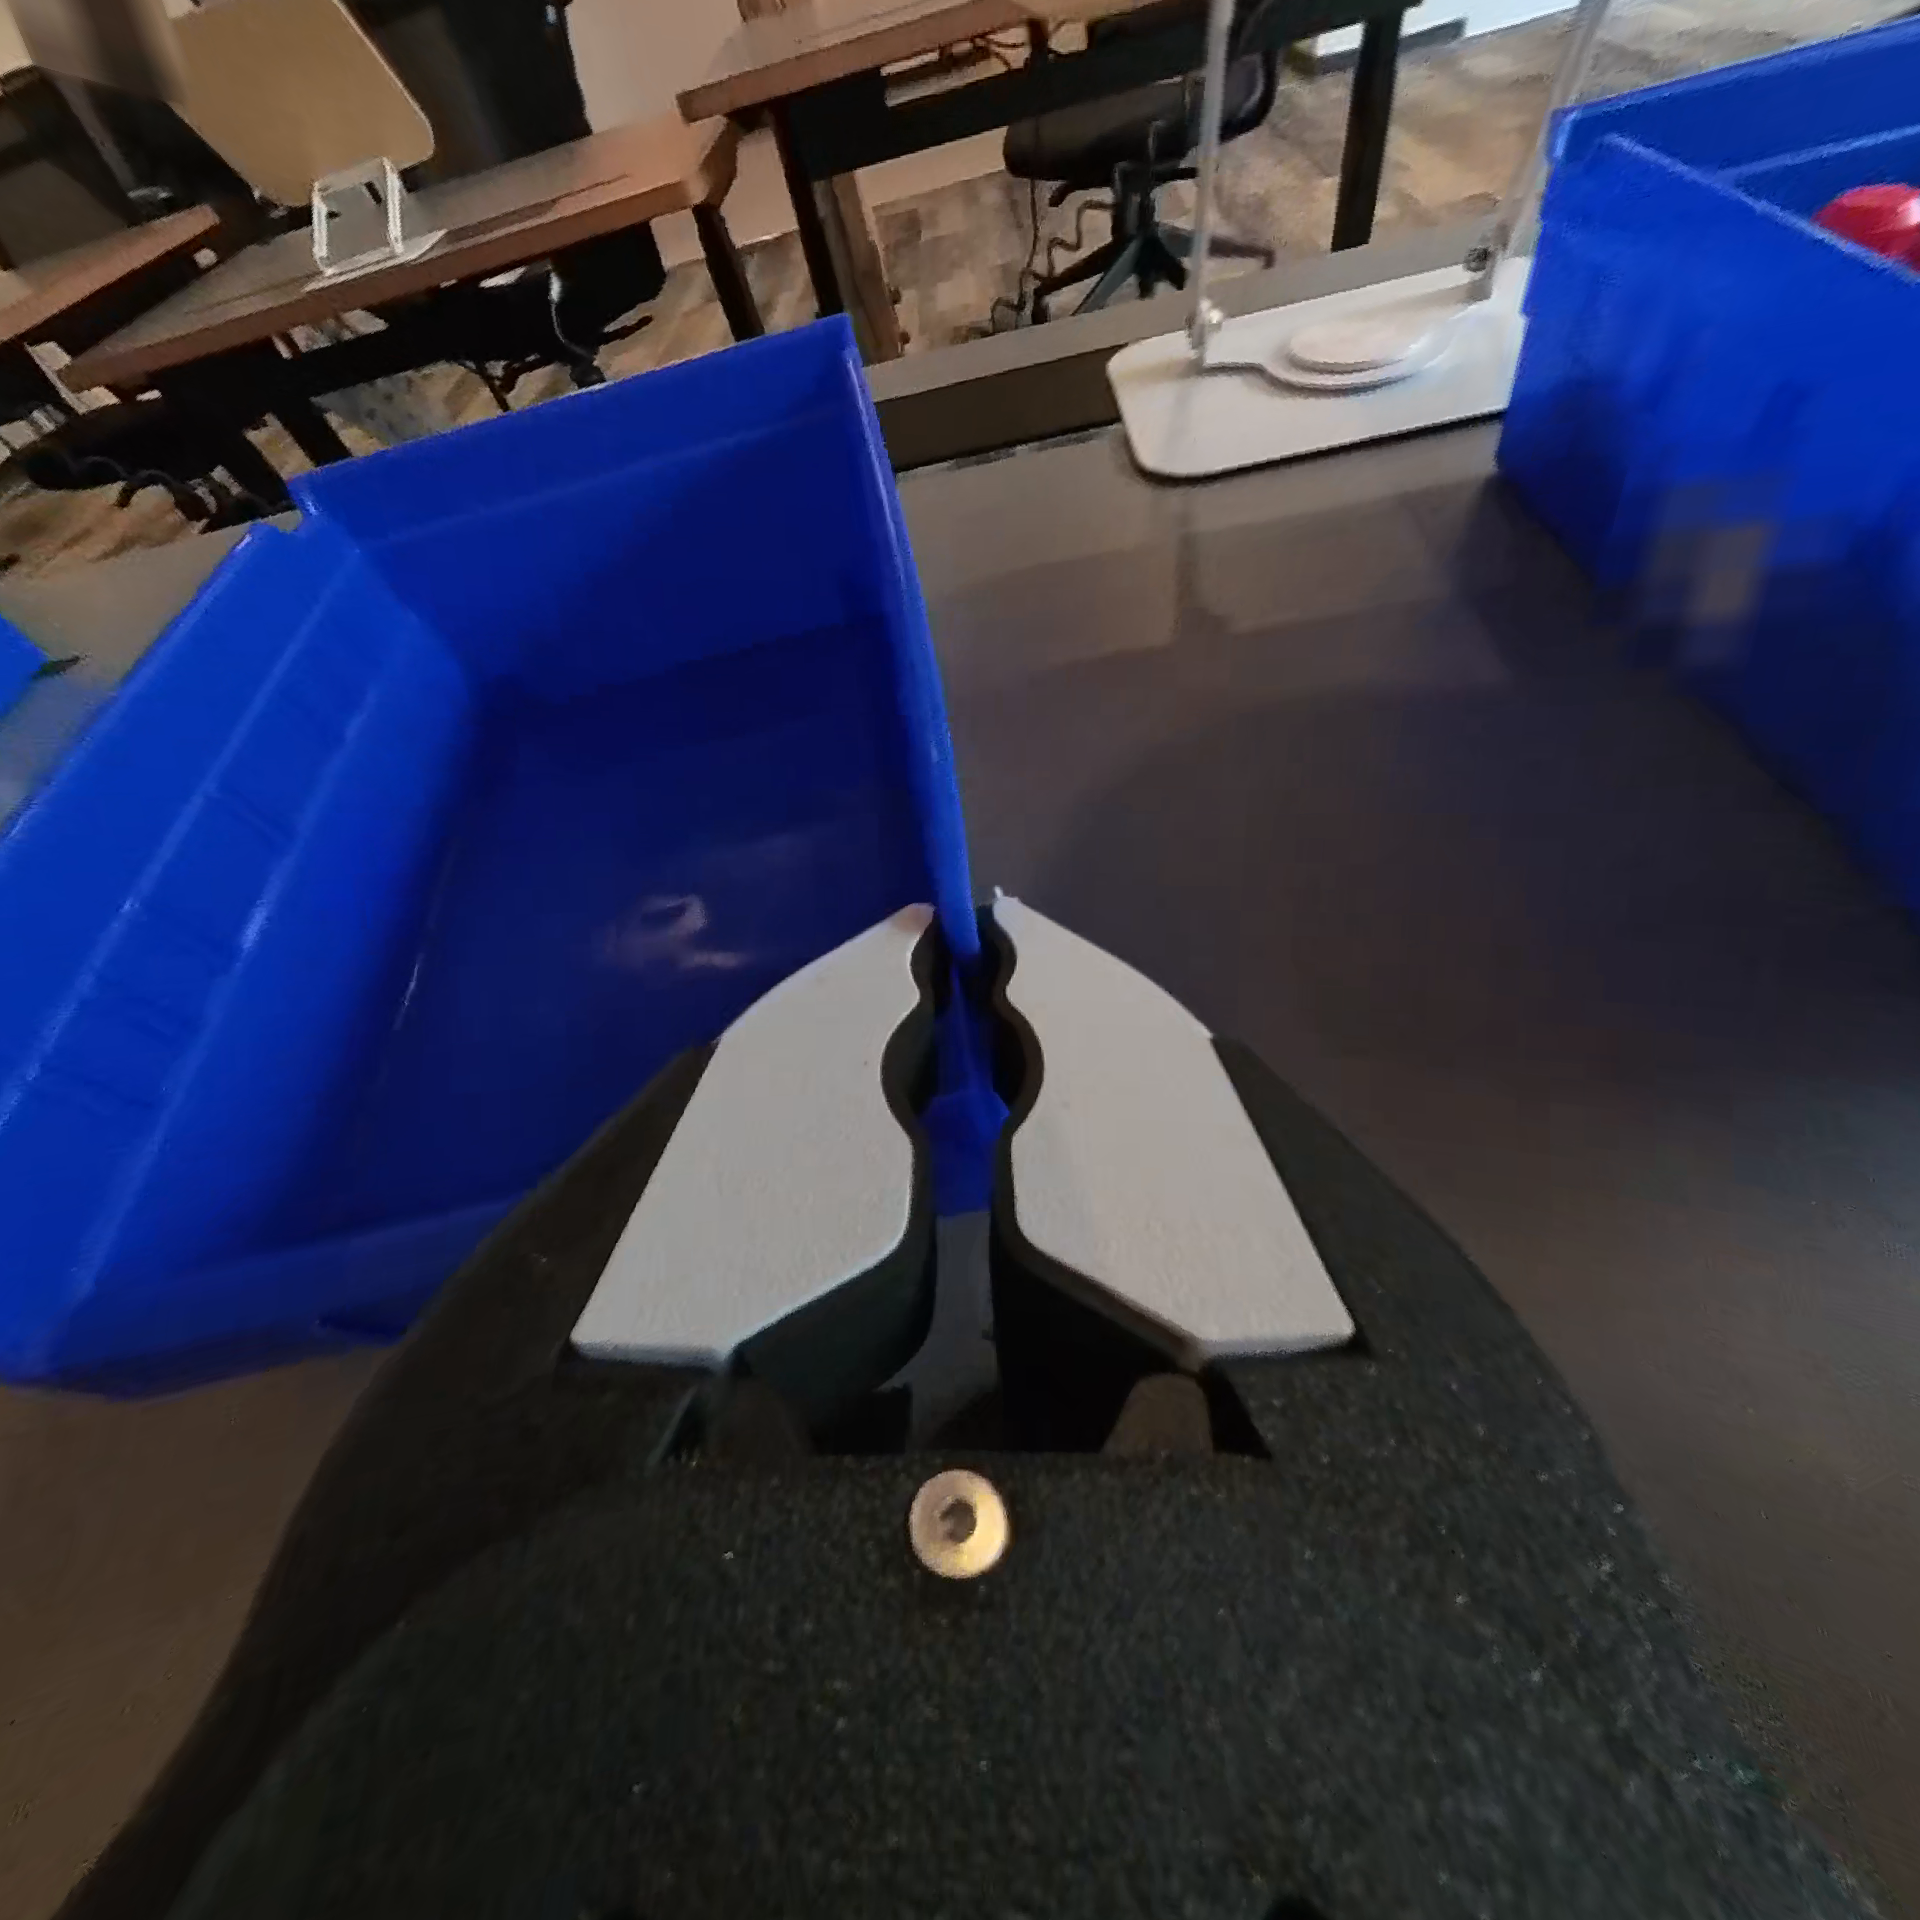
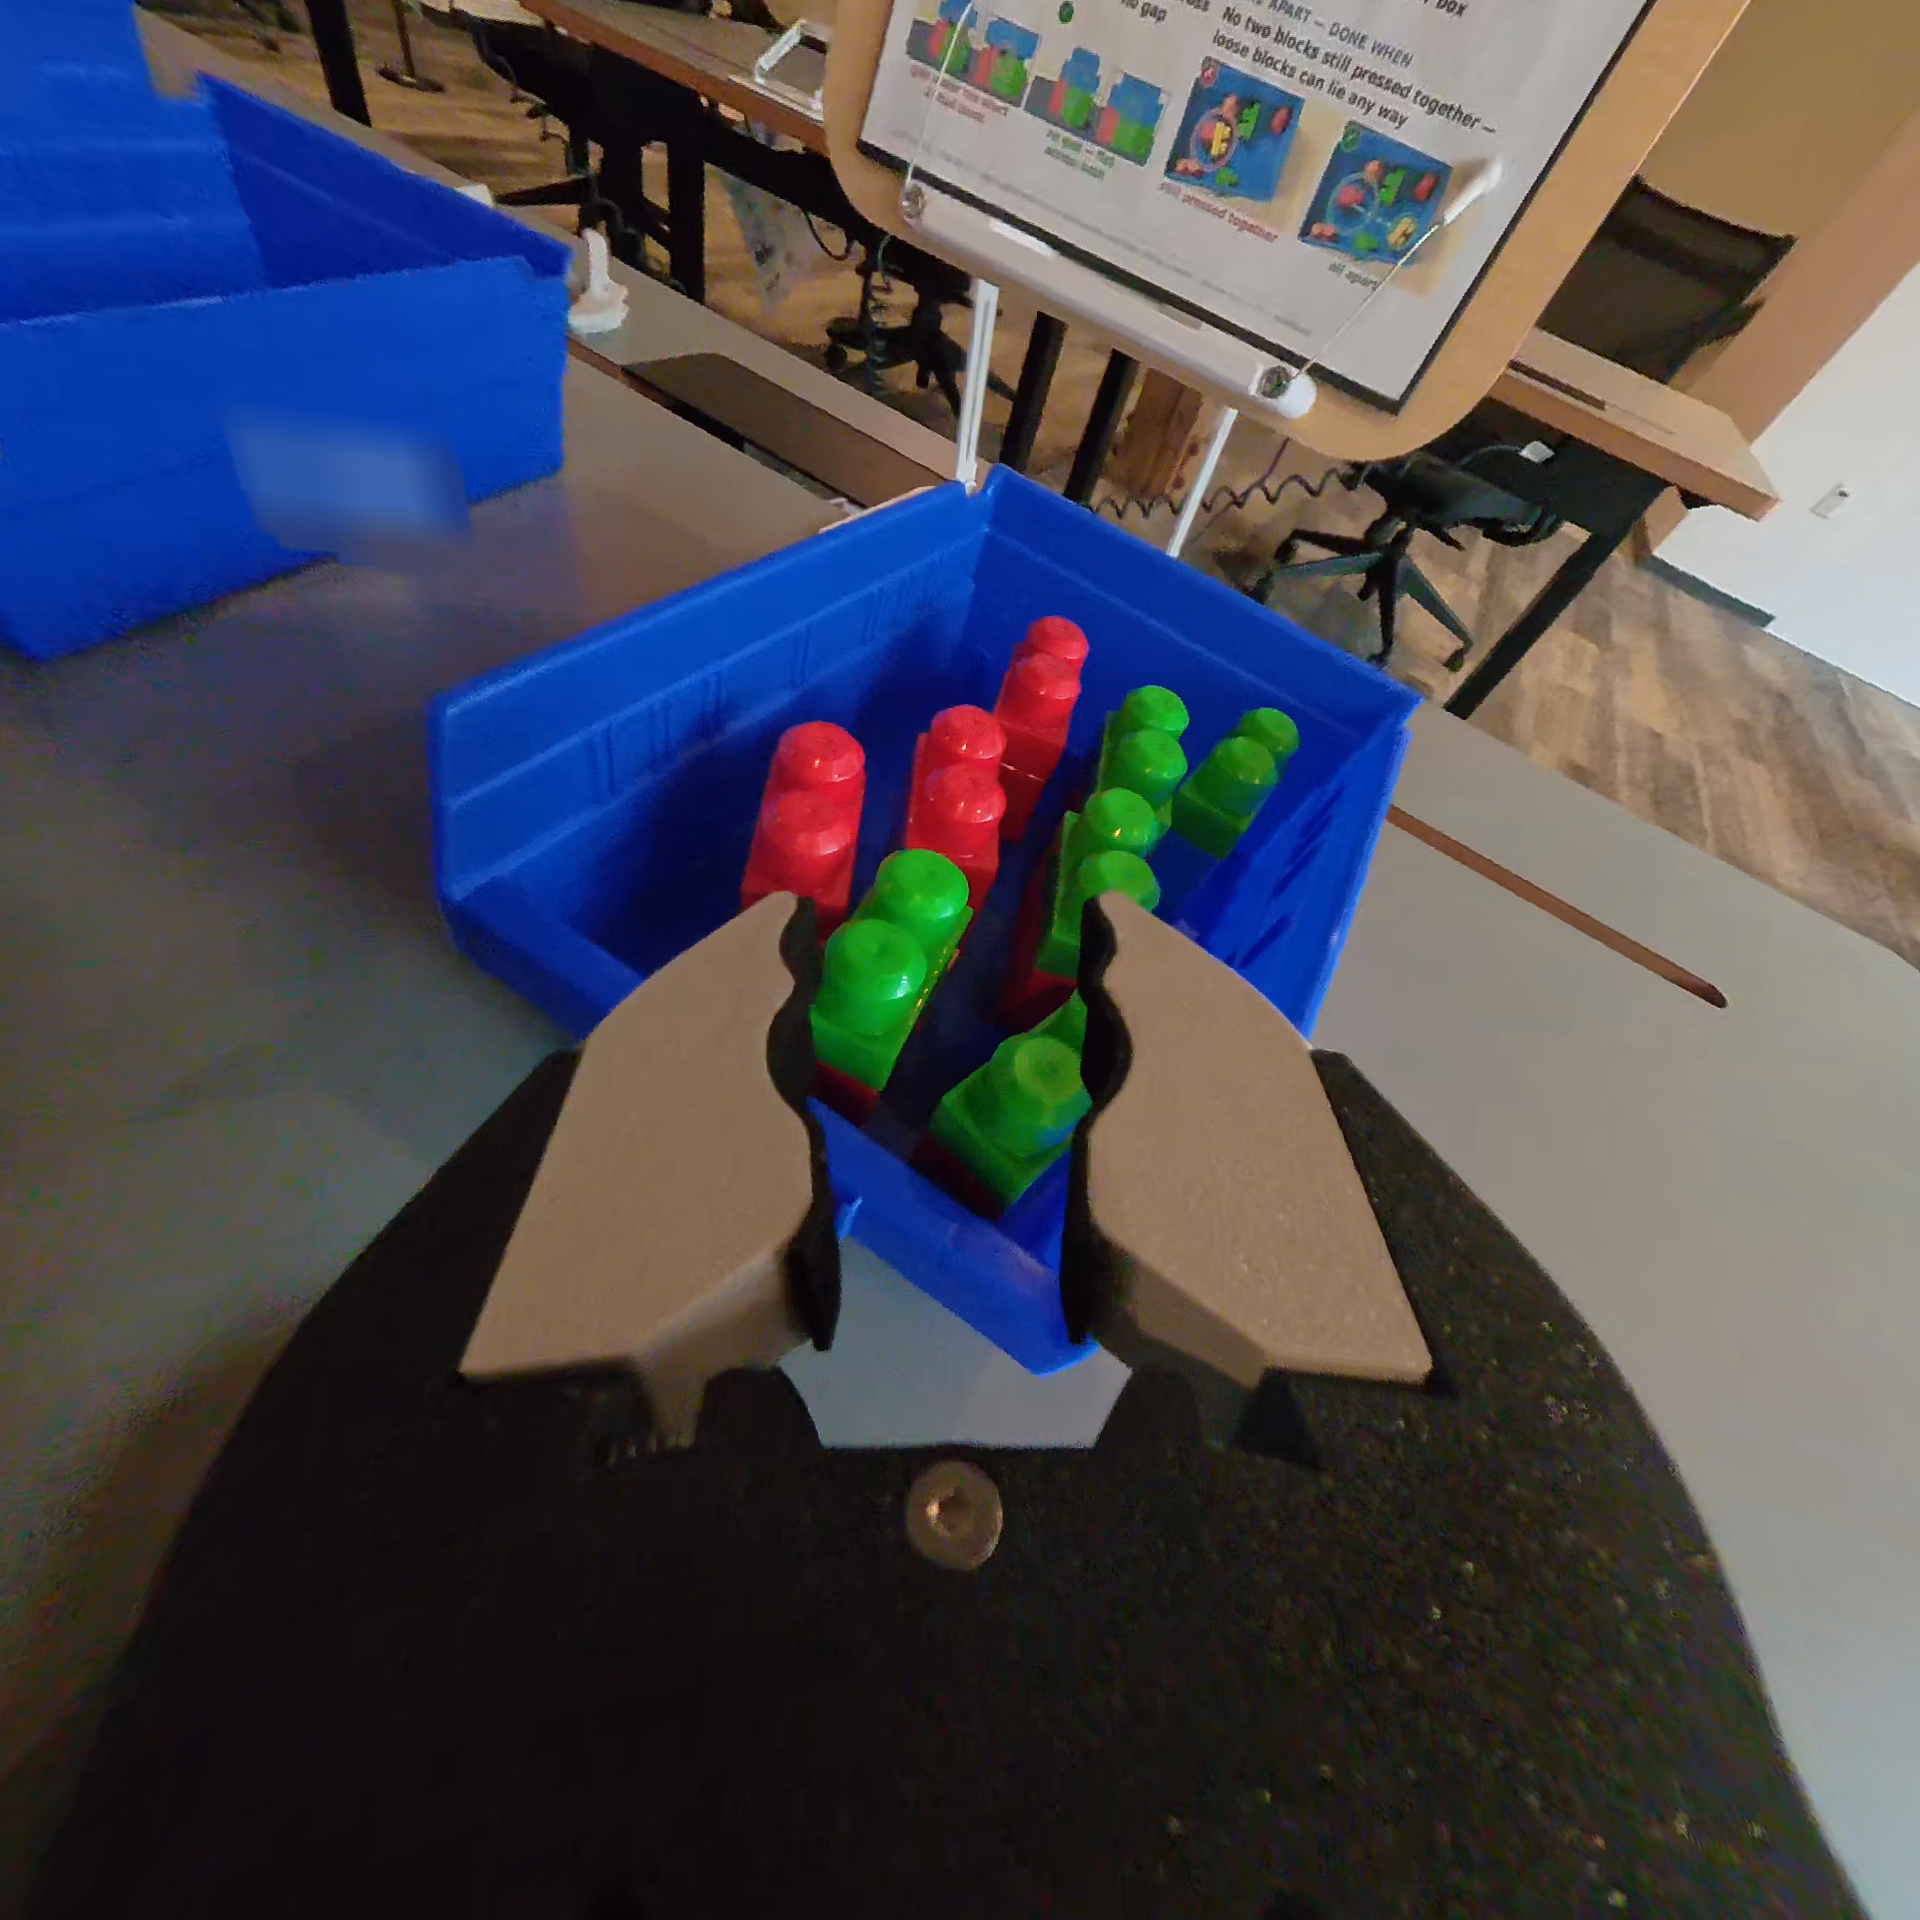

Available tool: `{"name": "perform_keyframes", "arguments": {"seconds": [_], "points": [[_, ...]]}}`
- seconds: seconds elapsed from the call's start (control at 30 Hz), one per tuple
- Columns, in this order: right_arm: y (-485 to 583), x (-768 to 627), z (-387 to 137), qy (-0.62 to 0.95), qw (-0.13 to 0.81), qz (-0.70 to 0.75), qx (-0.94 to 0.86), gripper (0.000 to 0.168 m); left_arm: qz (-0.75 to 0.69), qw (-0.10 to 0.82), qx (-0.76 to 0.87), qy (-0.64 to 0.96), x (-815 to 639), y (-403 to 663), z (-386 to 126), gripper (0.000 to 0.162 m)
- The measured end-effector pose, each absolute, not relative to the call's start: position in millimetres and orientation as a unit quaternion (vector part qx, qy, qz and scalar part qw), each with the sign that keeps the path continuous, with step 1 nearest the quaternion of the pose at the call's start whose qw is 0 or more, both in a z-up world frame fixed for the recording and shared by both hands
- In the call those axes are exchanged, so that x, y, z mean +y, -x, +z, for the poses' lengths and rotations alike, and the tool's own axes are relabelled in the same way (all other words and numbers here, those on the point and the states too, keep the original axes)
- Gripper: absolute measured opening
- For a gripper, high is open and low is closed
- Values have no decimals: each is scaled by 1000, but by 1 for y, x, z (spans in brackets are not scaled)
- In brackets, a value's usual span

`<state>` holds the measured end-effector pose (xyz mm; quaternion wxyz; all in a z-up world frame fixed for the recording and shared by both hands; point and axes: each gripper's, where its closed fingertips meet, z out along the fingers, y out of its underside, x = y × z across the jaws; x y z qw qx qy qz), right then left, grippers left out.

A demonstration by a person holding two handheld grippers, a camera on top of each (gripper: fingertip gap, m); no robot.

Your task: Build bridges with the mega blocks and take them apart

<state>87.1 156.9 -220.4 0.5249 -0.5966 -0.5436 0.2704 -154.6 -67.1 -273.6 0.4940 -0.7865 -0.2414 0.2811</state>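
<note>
my left tool (image 1: 962, 920) is clamped on the right side wall of an empty blue bin (image 1: 436, 831), the thin wall pinched between its two grey fingers (image 1: 790, 1132). that bin sits on the dark desk (image 1: 1351, 883) to the left of the tool, and its inside shows only bare blue floor. farther to the right on the same desk stands another blue bin (image 1: 1714, 499) with something red just showing over its rim. a white stand base (image 1: 1299, 395) rests near the far edge of the desk between the two bins.

my right tool (image 2: 940, 909) is spread wide and grips nothing; it hangs above the near corner of a smaller blue bin (image 2: 644, 748) that holds the mega blocks. inside it, red blocks (image 2: 816, 810) stand toward the back and left, and green blocks (image 2: 883, 966) stand toward the front and right. one green block (image 2: 1013, 1101) lies nearest the tool, just beside the right finger (image 2: 1226, 1143), and i cannot tell whether they touch. some green blocks seem to sit on red ones, though the lower parts are partly hidden. a larger blue bin (image 2: 260, 416) stands well apart to the left on the grey desk (image 2: 208, 935). behind the block bin an instruction board (image 2: 1195, 156) in a wooden frame rises on thin white legs.
</note>
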Motion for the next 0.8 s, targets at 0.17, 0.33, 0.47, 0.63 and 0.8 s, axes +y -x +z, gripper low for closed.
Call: {"name": "perform_keyframes", "arguments": {"seconds": [0.17,0.33,0.47,0.63,0.8], "points": [[-90,156,-226,586,513,287,-557,48,277,495,-233,790,-41,130,-274,4],[-91,153,-232,576,504,308,-566,48,264,501,-242,788,-21,104,-275,3],[-90,149,-237,569,493,321,-574,48,260,504,-235,789,-4,89,-274,3],[-92,146,-239,562,491,327,-581,48,267,502,-220,792,16,77,-275,5],[-98,152,-241,570,491,328,-572,48,263,503,-205,797,27,63,-275,5]]}}
